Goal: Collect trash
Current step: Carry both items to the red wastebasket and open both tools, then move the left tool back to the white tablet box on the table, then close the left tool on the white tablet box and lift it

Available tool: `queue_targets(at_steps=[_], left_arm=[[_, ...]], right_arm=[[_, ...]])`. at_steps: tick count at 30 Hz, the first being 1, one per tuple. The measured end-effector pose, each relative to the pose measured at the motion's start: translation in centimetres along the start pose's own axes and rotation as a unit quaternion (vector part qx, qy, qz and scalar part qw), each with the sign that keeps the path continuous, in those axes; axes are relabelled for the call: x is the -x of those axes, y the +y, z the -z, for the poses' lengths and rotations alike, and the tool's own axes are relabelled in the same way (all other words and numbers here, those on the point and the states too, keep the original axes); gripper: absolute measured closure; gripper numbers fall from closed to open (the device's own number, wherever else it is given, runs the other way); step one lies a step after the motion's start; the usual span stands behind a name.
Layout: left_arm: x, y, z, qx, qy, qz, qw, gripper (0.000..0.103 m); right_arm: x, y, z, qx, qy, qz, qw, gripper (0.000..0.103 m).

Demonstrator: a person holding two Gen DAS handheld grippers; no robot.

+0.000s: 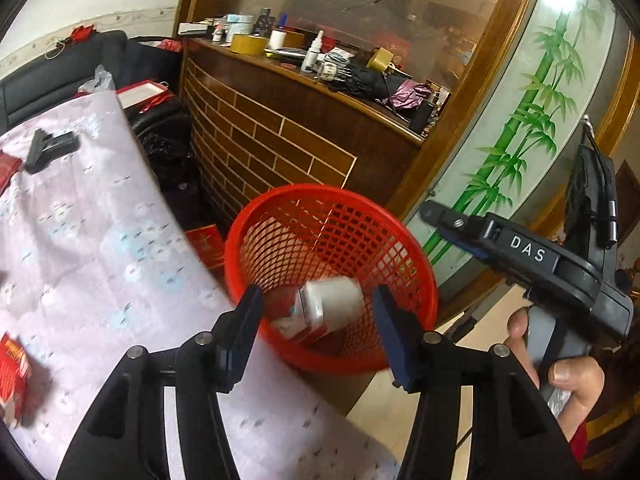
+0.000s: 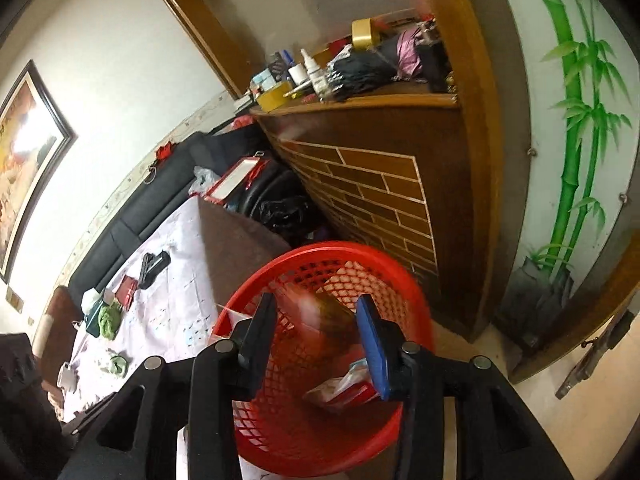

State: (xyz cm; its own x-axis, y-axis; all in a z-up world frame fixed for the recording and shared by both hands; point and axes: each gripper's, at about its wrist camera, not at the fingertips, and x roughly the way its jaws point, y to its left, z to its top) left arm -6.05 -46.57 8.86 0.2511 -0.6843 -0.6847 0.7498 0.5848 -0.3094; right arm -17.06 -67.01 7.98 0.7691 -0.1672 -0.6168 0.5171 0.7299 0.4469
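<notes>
Over the red basket [image 1: 332,276], both grippers stand released: a white bottle [image 1: 330,304] drops free between the left gripper [image 1: 318,320] jaws toward 12 o'clock, a brownish blurred piece [image 2: 332,320] below the right gripper [image 2: 316,328].

White bottle [image 1: 332,300] in red basket [image 1: 280,204]

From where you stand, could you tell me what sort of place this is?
Probably a lived-in home living room: a dark sofa along the wall, a framed picture, and a cluttered wooden counter behind the red waste basket.
</notes>
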Motion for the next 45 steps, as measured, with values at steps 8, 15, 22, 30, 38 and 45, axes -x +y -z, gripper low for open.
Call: queue_targets(at_steps=[8,15,22,30,38,45], left_arm=[[7.8,3.6,5.2,-0.02,-0.008,-0.043,0.9989,0.037],[15.6,11.4,11.5,0.01,0.005,-0.105,0.9944,0.031],[21.1,20.0,16.0,0.069,0.003,-0.139,0.9879,0.026],[20.4,20.5,19.2,-0.011,0.025,-0.165,0.9859,0.026],[17.9,23.0,17.2,0.032,0.033,-0.159,0.9862,0.025],[17.1,23.4,16.5,0.039,0.057,-0.146,0.9868,0.023]], right_arm=[[2.2,3.5,2.8,0.047,-0.001,-0.036,0.998,0.056],[1.7,11.2,7.8,0.119,0.048,-0.104,0.986,0.054],[0.5,17.7,12.4,0.177,0.093,-0.14,0.97,0.05],[-0.3,21.7,16.7,0.218,0.128,-0.148,0.956,0.05],[-0.6,23.4,18.2,0.236,0.14,-0.149,0.95,0.05],[-1.5,23.1,18.2,0.227,0.153,-0.146,0.951,0.05]])
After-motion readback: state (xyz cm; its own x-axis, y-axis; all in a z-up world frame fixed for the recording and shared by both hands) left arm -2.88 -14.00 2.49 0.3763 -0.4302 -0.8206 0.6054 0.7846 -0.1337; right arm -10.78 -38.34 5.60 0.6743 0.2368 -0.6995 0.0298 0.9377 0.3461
